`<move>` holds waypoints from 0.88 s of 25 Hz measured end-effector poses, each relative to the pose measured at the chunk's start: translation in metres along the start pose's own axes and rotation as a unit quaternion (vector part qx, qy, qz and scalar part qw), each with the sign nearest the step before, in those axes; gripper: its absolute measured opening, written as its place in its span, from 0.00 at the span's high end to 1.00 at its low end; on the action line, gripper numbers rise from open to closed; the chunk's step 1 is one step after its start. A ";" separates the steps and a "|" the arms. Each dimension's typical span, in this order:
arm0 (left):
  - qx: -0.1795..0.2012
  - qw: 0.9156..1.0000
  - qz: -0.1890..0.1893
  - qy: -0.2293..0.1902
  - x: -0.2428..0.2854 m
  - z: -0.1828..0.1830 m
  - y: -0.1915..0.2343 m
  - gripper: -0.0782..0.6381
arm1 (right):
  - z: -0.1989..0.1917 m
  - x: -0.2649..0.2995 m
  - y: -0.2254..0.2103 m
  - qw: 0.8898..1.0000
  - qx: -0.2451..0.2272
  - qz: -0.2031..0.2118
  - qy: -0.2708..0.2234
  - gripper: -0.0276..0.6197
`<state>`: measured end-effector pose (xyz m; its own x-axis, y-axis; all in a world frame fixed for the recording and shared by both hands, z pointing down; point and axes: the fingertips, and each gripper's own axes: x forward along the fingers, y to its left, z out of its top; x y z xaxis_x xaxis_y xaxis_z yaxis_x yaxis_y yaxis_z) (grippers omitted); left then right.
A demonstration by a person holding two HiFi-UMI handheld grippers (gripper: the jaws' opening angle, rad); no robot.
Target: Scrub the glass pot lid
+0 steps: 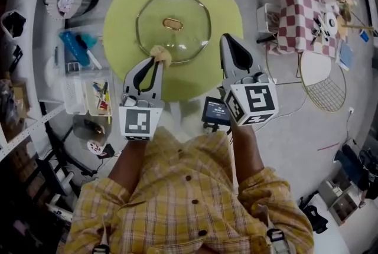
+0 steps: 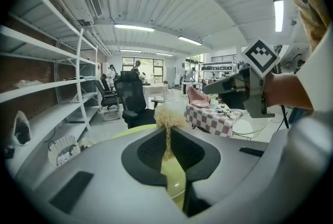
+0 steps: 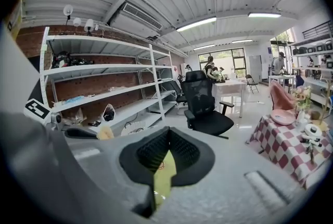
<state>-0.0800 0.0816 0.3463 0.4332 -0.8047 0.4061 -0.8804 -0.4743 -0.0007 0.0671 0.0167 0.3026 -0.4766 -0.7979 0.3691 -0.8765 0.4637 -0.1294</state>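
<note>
Your left hand-held gripper (image 1: 157,60) pinches the thin stem of a tan fuzzy scrubber (image 1: 160,55). Its tuft sits over the near rim of the glass pot lid (image 1: 190,15) — can't tell if it touches. The lid lies flat at the centre of the round green tabletop (image 1: 123,34), gold handle (image 1: 173,23) up, straight ahead of that gripper. Your right hand-held gripper (image 1: 226,40) is pressed together on nothing, just off the lid's near-right rim. Left is nearer, so sweep away from you across the glass — bare tabletop rings the lid all round.

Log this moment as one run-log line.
left gripper: shut on scrubber, over near rim of glass lid | right gripper: shut, empty, right of lid | lid: handle up on green table
</note>
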 end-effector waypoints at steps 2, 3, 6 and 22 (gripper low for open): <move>-0.001 1.000 0.007 0.004 0.003 -0.001 0.003 0.85 | -0.003 0.005 -0.005 1.000 0.001 0.004 0.005 0.96; -0.002 1.000 0.008 0.006 0.005 -0.003 0.004 0.85 | -0.006 0.007 -0.007 1.000 0.002 0.004 0.008 0.96; -0.015 1.000 0.009 0.009 0.012 -0.010 0.008 0.85 | -0.015 0.021 -0.015 1.000 0.005 -0.001 0.020 0.96; -0.054 0.997 -0.002 0.052 0.046 -0.057 0.008 0.85 | -0.102 0.074 -0.052 0.993 0.055 -0.034 0.100 0.96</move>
<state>-0.0783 0.0610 0.4175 0.4196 -0.7591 0.4976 -0.8966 -0.4322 0.0967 0.0842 -0.0272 0.4306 -0.4030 -0.7286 0.5538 -0.9134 0.3577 -0.1941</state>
